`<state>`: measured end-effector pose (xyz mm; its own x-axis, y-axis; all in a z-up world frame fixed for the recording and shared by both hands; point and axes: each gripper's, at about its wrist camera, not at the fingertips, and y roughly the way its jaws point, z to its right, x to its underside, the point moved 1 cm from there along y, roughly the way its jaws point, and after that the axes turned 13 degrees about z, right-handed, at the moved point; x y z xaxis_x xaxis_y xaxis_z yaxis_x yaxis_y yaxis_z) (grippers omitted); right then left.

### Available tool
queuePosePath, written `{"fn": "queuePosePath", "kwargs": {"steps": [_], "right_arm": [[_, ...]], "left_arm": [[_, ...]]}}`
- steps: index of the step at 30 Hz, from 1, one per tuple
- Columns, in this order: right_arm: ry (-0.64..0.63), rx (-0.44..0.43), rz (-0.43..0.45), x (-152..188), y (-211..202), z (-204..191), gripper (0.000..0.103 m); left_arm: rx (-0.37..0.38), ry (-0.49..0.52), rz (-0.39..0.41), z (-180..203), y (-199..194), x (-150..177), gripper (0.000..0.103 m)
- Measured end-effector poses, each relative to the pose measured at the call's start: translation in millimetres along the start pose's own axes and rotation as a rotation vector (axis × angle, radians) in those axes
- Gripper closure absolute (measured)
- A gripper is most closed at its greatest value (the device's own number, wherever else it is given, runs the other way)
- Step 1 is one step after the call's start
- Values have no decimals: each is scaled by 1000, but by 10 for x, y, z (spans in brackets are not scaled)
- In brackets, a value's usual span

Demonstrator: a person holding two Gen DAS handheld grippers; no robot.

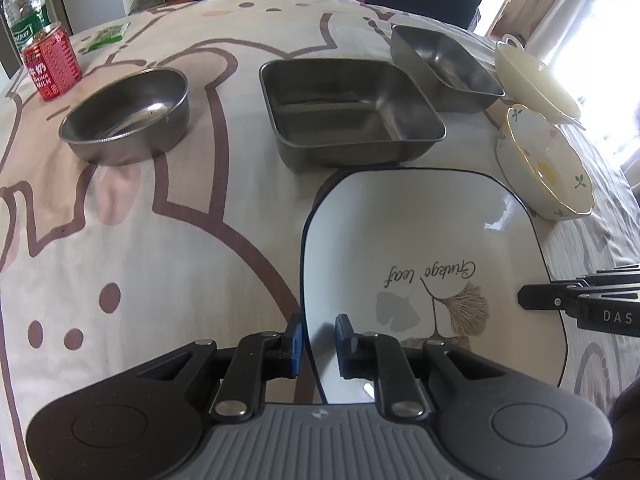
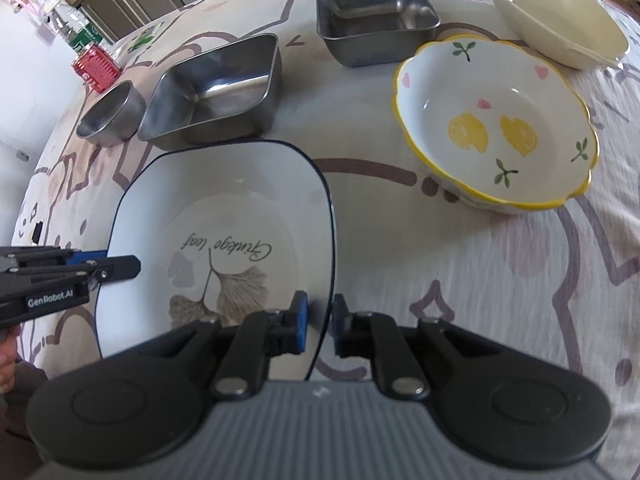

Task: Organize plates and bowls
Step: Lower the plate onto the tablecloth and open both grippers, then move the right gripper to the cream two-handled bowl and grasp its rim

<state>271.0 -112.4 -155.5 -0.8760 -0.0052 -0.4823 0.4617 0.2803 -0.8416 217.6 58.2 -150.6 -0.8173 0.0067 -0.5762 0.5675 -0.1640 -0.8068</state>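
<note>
A white square plate [image 1: 420, 232] with a dark rim and a ginkgo leaf print is held near the table's front; it also shows in the right wrist view [image 2: 224, 208]. My left gripper [image 1: 318, 340] straddles its left rim, jaws narrowly apart around the edge. My right gripper [image 2: 320, 324] straddles its right rim the same way. Each gripper shows from the side in the other view: the right gripper [image 1: 524, 298] and the left gripper [image 2: 134, 266]. Whether the pads press the rim is unclear.
Behind the plate stand a round steel bowl [image 1: 128, 116], a large square steel pan [image 1: 348, 112], a smaller steel pan [image 1: 444, 64], a floral bowl [image 2: 496, 124] and a cream dish [image 2: 556, 12]. A red can [image 1: 52, 64] and a water bottle [image 1: 24, 4] stand far left.
</note>
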Motion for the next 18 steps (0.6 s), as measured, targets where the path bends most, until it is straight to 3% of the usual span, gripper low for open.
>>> {"fn": "queuePosePath", "kwargs": {"steps": [5, 9, 12, 14, 18], "right_arm": [[0, 3, 6, 10, 5, -9, 87], [-15, 10, 20, 29, -13, -23, 86], [-16, 2, 29, 46, -47, -29, 69], [-17, 0, 39, 53, -79, -24, 49], [-41, -5, 60, 85, -143, -50, 33]], "left_arm": [[10, -1, -14, 7, -13, 23, 82], [-3, 3, -31, 6, -14, 42, 70], [-13, 7, -37, 10, -32, 59, 62], [-12, 10, -32, 16, -60, 68, 49], [-14, 20, -15, 32, -123, 84, 27]]}}
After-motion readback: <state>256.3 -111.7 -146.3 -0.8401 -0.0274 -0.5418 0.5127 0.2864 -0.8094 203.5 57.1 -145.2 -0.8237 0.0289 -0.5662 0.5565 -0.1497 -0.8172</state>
